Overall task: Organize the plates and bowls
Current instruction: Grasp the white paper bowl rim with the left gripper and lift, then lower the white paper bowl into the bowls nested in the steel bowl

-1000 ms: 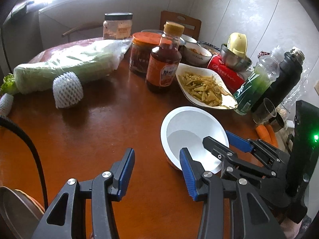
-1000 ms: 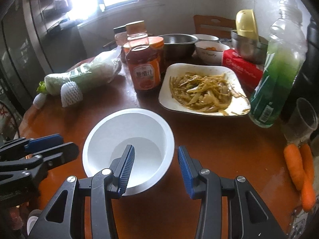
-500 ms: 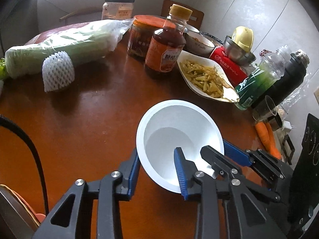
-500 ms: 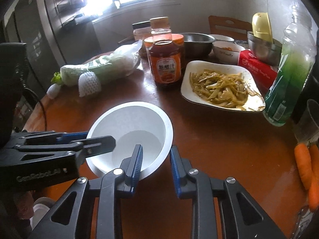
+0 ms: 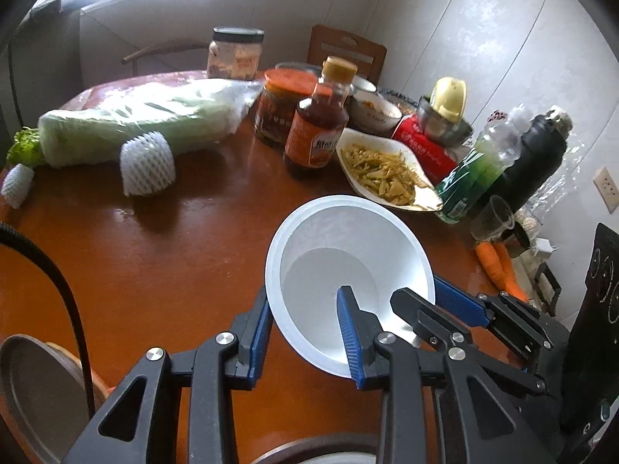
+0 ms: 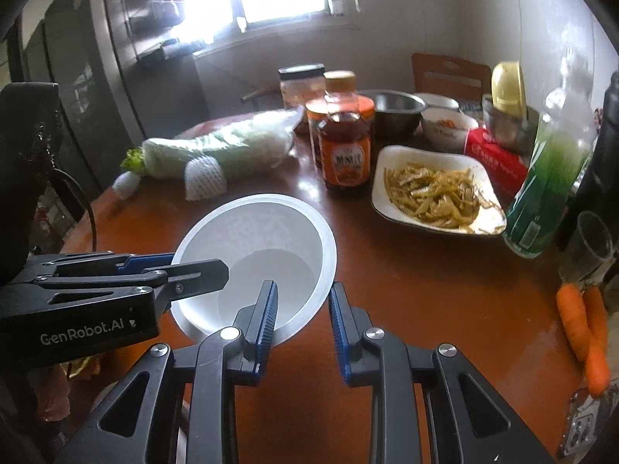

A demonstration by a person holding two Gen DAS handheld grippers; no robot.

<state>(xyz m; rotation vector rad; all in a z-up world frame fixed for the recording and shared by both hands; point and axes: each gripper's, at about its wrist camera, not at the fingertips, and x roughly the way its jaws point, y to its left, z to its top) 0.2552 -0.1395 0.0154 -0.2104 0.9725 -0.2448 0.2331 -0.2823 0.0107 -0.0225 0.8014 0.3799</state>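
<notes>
A white bowl [image 5: 348, 255] is held tilted above the brown table by both grippers. My left gripper [image 5: 305, 332] is shut on its near rim, one finger inside and one outside. My right gripper [image 6: 301, 317] is shut on the rim at the other side; it also shows in the left wrist view [image 5: 433, 305]. The bowl also shows in the right wrist view [image 6: 263, 247], where the left gripper [image 6: 193, 266] comes in from the left. A white plate of yellow shredded food [image 6: 437, 189] lies behind the bowl.
A sauce bottle [image 5: 317, 123], jars [image 5: 278, 108], wrapped cabbage [image 5: 143, 120], a foam-netted fruit [image 5: 147, 164], steel bowls [image 6: 398, 112], a green bottle [image 6: 549, 181], a black flask [image 5: 537, 154], a glass [image 5: 493, 218] and carrots [image 6: 584, 328] crowd the table. A dark pan [image 5: 35, 394] sits lower left.
Both grippers closed on the bowl's rim and lifted it off the table; it now hangs tilted, higher and nearer the cameras.
</notes>
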